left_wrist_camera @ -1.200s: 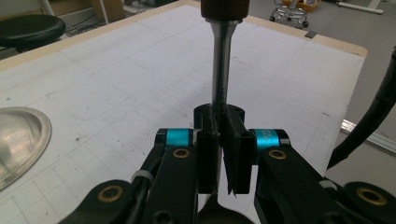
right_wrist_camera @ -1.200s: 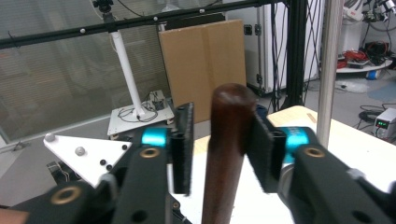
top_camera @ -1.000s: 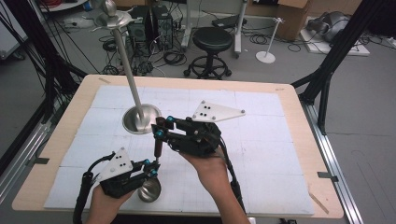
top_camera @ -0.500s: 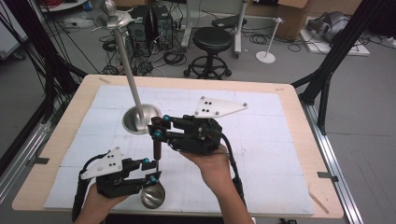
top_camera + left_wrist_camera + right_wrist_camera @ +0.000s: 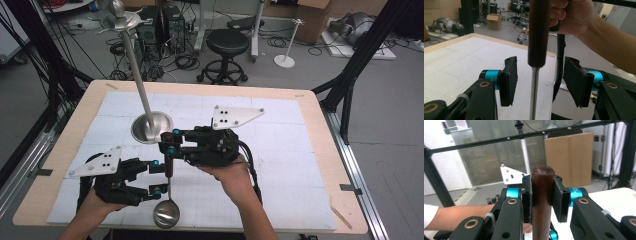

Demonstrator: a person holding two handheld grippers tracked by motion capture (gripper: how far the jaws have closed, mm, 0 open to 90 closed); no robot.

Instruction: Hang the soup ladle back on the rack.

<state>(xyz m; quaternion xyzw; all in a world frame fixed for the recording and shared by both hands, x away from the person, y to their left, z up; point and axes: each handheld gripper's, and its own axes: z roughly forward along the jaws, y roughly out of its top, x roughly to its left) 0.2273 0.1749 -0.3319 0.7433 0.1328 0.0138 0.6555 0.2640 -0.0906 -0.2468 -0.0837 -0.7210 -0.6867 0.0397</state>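
Observation:
A ladle hangs upright with its steel bowl (image 5: 166,214) low near the table's front edge. My right gripper (image 5: 172,142) is shut on its dark wooden handle (image 5: 541,220), the pads pressing both sides just below the rounded top. My left gripper (image 5: 158,176) sits lower, and its jaws have just been opening. The thin steel shaft (image 5: 534,92) stands between the left pads (image 5: 510,80) with a gap on each side, touching neither. The person's hand (image 5: 571,17) holding the right gripper is behind the handle (image 5: 539,32).
A steel stand with a round base (image 5: 152,127) and a tall tilted pole (image 5: 135,75) stands just behind the grippers on the white gridded mat (image 5: 280,150). A stool (image 5: 227,47), cables and boxes lie on the floor beyond the table.
My left gripper was shut on the ladle's shaft and has since opened off it, shifting a little left. The right gripper keeps the handle in the same place.

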